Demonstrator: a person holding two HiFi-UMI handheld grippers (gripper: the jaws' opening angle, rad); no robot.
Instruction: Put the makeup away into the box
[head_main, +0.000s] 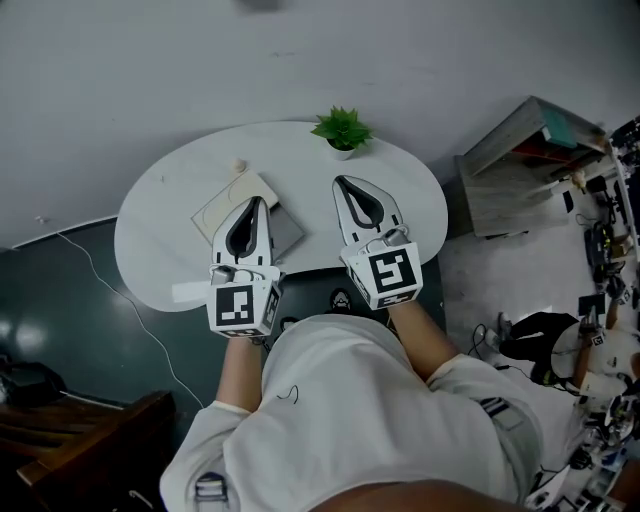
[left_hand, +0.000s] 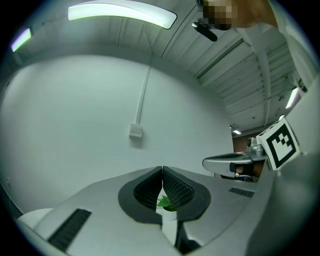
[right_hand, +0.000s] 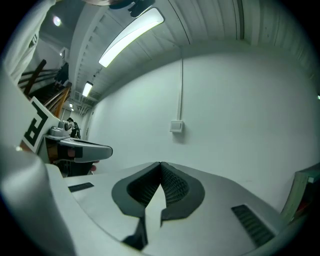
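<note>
In the head view a flat beige and grey box (head_main: 226, 207) lies on the white oval table (head_main: 150, 240), partly hidden under my left gripper (head_main: 257, 201). A small round pale item (head_main: 239, 165) sits on the table just beyond the box. My right gripper (head_main: 343, 181) is held beside the left one, over the table's middle. Both point level toward the wall, well above the tabletop. In the left gripper view the left gripper (left_hand: 162, 170) is shut with nothing in it. The right gripper (right_hand: 160, 164) is likewise shut and empty.
A small potted plant (head_main: 342, 130) stands at the table's far edge. A dark item (head_main: 335, 290) lies at the near edge by the person's body. A grey cabinet (head_main: 515, 175) and cluttered gear stand to the right. Dark wooden furniture (head_main: 80, 430) is at lower left, and a white cable (head_main: 100, 280) runs over the floor.
</note>
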